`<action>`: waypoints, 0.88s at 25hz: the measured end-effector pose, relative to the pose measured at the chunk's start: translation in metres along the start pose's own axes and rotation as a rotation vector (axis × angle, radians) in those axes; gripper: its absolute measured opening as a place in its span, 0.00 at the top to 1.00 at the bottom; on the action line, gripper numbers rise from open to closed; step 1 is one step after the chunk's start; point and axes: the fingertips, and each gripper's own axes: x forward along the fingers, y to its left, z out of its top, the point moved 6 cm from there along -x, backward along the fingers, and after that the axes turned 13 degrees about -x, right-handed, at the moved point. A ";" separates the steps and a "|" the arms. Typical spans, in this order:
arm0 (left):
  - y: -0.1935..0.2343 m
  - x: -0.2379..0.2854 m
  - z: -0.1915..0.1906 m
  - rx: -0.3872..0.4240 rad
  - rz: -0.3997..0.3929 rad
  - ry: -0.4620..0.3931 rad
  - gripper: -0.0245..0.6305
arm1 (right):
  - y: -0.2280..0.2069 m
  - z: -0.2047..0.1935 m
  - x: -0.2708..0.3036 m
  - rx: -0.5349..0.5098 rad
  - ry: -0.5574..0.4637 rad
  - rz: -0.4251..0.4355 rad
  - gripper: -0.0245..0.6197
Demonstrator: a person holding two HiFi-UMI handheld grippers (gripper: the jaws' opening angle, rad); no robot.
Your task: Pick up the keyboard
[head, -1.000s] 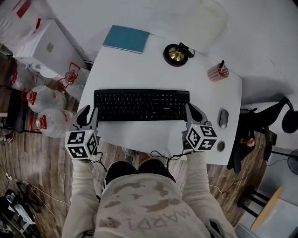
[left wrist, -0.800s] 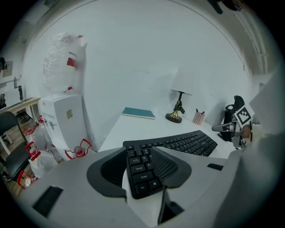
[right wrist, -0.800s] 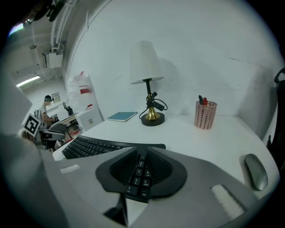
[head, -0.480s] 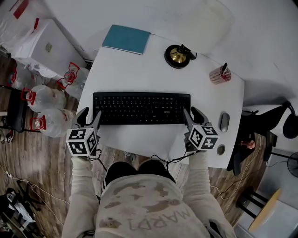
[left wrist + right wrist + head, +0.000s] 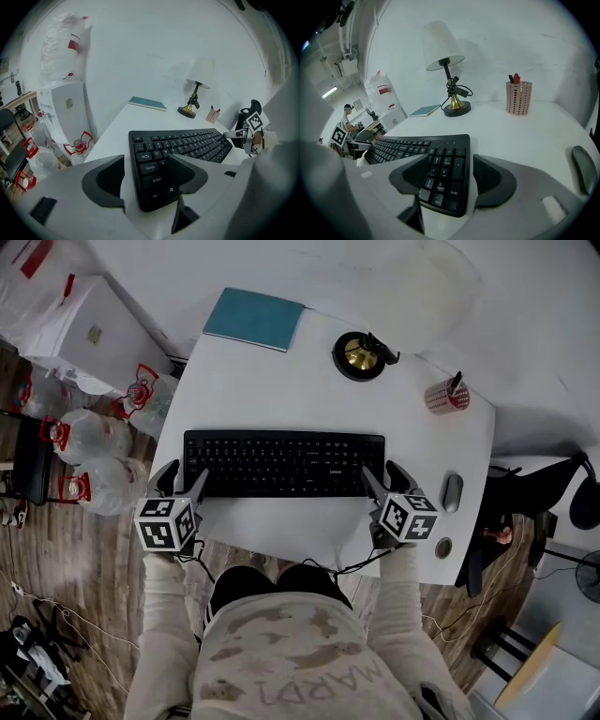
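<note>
Black and flat, the keyboard (image 5: 284,463) lies across the middle of the white table (image 5: 272,390) in the head view, with one of our grippers at each short end. Compared with a second ago it sits slightly lower in the frame, and our hands have sunk with it. Back then both pairs of jaws were drawn in close on its ends; now they are opening. The left gripper (image 5: 185,480), at the keyboard's left end, stands wide. In the left gripper view the corner with the Ctrl and Shift keys lies between the jaws, and we see neither pad pressing on it. The right gripper (image 5: 382,474), at the right end, is just as wide. In the right gripper view the number-pad corner sits in the gap, again untouched as far as we can see. The mouse (image 5: 452,492) rests just beyond that end, while the lamp (image 5: 359,351) and the pen cup (image 5: 445,395) stand well back at the upper right. We judge that the keyboard has been set down on the table and let go. If a lift is still wanted, both grippers must close on the ends again.
</note>
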 end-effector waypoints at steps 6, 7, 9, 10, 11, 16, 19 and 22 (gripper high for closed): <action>0.001 0.005 -0.002 -0.045 -0.019 0.014 0.53 | -0.005 -0.007 0.011 0.029 0.026 0.033 0.48; 0.002 0.006 -0.003 -0.056 -0.023 0.018 0.53 | -0.005 -0.008 0.012 0.040 0.025 0.040 0.48; 0.002 0.008 -0.004 -0.072 -0.029 0.028 0.53 | -0.006 -0.009 0.013 0.055 0.018 0.054 0.48; 0.002 0.009 -0.004 -0.081 -0.033 0.032 0.53 | -0.007 -0.009 0.013 0.056 0.016 0.060 0.48; 0.002 0.009 -0.005 -0.092 -0.040 0.036 0.53 | -0.006 -0.008 0.013 0.055 0.014 0.065 0.48; 0.001 0.010 -0.005 -0.117 -0.052 0.042 0.58 | -0.006 -0.006 0.015 0.066 0.039 0.078 0.50; 0.000 0.010 -0.005 -0.126 -0.032 0.045 0.58 | -0.006 -0.006 0.014 0.081 0.043 0.072 0.51; -0.001 0.009 -0.004 -0.135 -0.015 0.057 0.58 | -0.005 -0.005 0.011 0.089 0.026 0.064 0.51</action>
